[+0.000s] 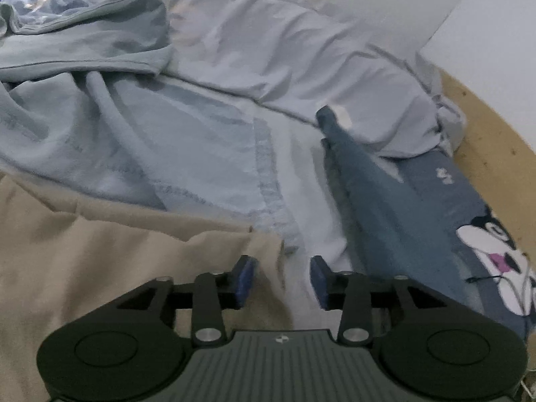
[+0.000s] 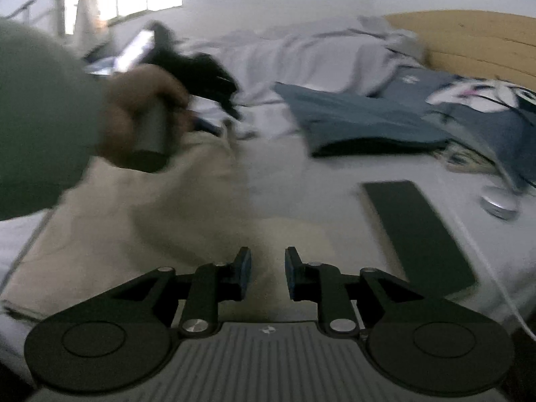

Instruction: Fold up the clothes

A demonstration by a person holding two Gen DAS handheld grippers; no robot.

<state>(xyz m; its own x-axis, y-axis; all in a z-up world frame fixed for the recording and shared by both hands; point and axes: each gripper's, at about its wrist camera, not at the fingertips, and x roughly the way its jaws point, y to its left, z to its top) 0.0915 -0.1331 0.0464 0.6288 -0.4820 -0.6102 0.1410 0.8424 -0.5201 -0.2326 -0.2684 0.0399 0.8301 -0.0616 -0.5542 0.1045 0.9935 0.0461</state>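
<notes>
A beige garment (image 1: 100,244) lies spread on the bed and shows in the right wrist view (image 2: 160,207) too. My left gripper (image 1: 280,279) is open, low over the beige garment's far edge, with nothing between its blue pads. My right gripper (image 2: 268,273) is open and empty above the near part of the beige garment. The person's hand holding the left gripper (image 2: 214,100) shows blurred at the left of the right wrist view. Light blue clothes (image 1: 160,140) lie crumpled beyond the beige garment.
A dark blue garment with a cartoon print (image 1: 435,221) lies at the right, also in the right wrist view (image 2: 402,120). A dark flat rectangle (image 2: 418,234), a round grey object (image 2: 499,202) and a white cable (image 2: 485,261) lie on the bed. A wooden headboard (image 2: 475,43) borders it.
</notes>
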